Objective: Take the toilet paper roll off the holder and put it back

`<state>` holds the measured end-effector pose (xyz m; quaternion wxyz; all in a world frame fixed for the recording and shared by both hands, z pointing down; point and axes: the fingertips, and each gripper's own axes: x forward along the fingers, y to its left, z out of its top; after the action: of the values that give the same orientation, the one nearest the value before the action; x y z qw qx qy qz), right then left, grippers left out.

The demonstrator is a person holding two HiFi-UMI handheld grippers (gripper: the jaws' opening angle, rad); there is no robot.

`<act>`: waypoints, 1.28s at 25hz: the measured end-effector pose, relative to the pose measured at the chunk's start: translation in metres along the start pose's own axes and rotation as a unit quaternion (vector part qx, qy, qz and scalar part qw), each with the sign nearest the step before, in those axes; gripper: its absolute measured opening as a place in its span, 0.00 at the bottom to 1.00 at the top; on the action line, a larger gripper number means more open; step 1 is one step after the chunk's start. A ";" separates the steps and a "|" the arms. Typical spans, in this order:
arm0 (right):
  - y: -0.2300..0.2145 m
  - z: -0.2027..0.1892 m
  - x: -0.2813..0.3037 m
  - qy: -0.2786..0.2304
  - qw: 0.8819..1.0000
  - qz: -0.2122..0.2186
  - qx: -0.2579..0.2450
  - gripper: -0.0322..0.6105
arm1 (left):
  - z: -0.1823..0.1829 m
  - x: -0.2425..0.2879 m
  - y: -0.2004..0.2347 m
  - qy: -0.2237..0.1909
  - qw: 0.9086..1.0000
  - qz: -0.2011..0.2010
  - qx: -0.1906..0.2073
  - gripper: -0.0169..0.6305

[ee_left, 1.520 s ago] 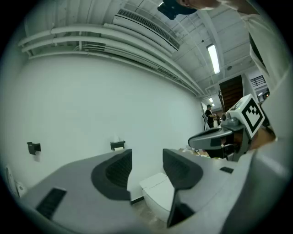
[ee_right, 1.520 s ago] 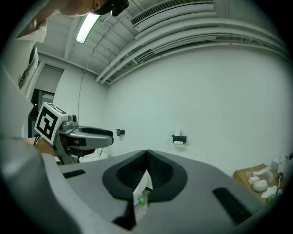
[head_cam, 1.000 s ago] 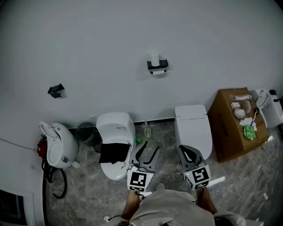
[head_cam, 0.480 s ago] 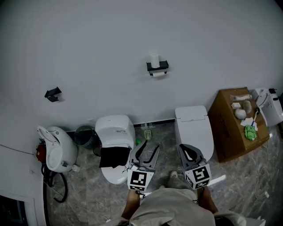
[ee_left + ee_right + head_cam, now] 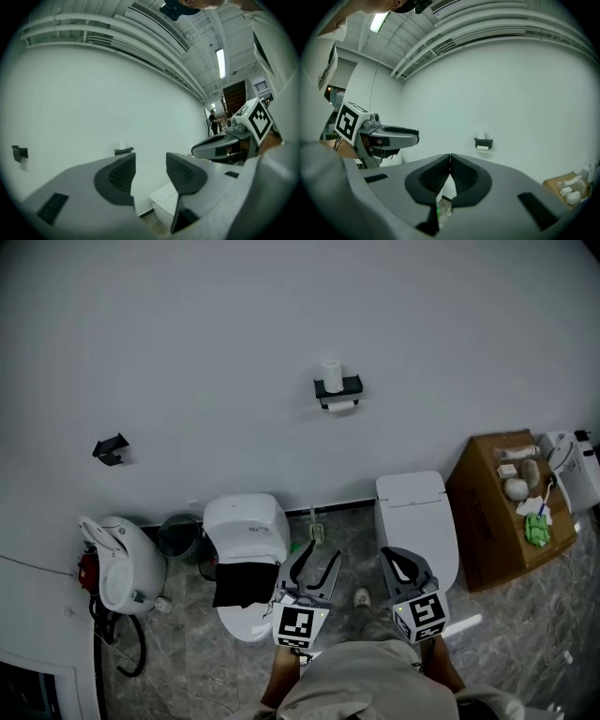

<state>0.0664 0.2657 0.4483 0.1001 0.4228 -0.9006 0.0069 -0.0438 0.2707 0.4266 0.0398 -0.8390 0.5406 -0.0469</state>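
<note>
Head view: toilet paper roll (image 5: 331,373) on wall holder (image 5: 338,388), well apart from left tongs (image 5: 319,555) (slightly parted, empty) and right tongs (image 5: 388,557) (closed, empty), presumably aimed for approach.

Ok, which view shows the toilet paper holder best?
Head view: the holder shows clear and sharp, a roll standing on top. The right gripper view shows it small and distant; the left gripper view, even smaller.

High on far wall, holder (image 5: 337,388), with toilet paper roll (image 5: 332,373) upright on top. Further left on same wall, small bracket (image 5: 111,448). Below, on floor (image 5: 187,662) against wall, left toilet (image 5: 246,531) and right toilet (image 5: 417,521). Just left of left toilet, bin (image 5: 180,532). Right of right toilet, box (image 5: 487,521), small items on top.
</note>
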 end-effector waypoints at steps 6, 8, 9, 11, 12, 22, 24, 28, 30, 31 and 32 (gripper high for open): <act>-0.022 0.003 0.034 0.002 1.000 0.010 0.001 0.05 | -0.002 0.031 0.020 0.003 1.000 0.010 -0.002 0.35; -0.030 0.005 0.046 0.001 1.000 0.013 0.002 0.05 | -0.003 0.043 0.026 0.007 1.000 0.013 -0.001 0.35; -0.035 0.007 0.051 0.001 1.000 0.015 0.002 0.05 | -0.003 0.049 0.028 0.008 1.000 0.014 -0.001 0.35; -0.044 0.010 0.062 -0.001 1.000 0.018 0.003 0.05 | -0.001 0.061 0.034 0.009 1.000 0.016 0.001 0.35; -0.050 0.011 0.068 -0.001 1.000 0.019 0.004 0.05 | 0.000 0.068 0.037 0.009 1.000 0.017 0.002 0.35; -0.102 0.016 0.115 -0.001 1.000 0.023 0.011 0.05 | 0.000 0.135 0.057 0.019 1.000 0.021 0.005 0.35; -0.111 0.016 0.122 0.000 1.000 0.025 0.013 0.05 | 0.001 0.145 0.059 0.021 1.000 0.022 0.005 0.35; -0.128 0.016 0.133 -0.002 0.999 0.028 0.018 0.05 | 0.000 0.164 0.061 0.027 0.999 0.026 0.009 0.35; -0.135 0.015 0.138 -0.003 0.999 0.031 0.020 0.05 | 0.001 0.172 0.062 0.029 0.999 0.028 0.012 0.35; -0.139 0.015 0.140 -0.004 0.999 0.032 0.022 0.05 | 0.002 0.176 0.062 0.030 0.999 0.028 0.014 0.35; -0.143 0.015 0.142 -0.006 0.999 0.033 0.024 0.05 | 0.003 0.180 0.062 0.032 0.999 0.029 0.017 0.35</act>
<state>0.0839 0.0643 0.4494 0.0848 0.3954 -0.9141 0.0292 -0.0253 0.0814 0.4232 0.0380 -0.8206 0.5644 -0.0812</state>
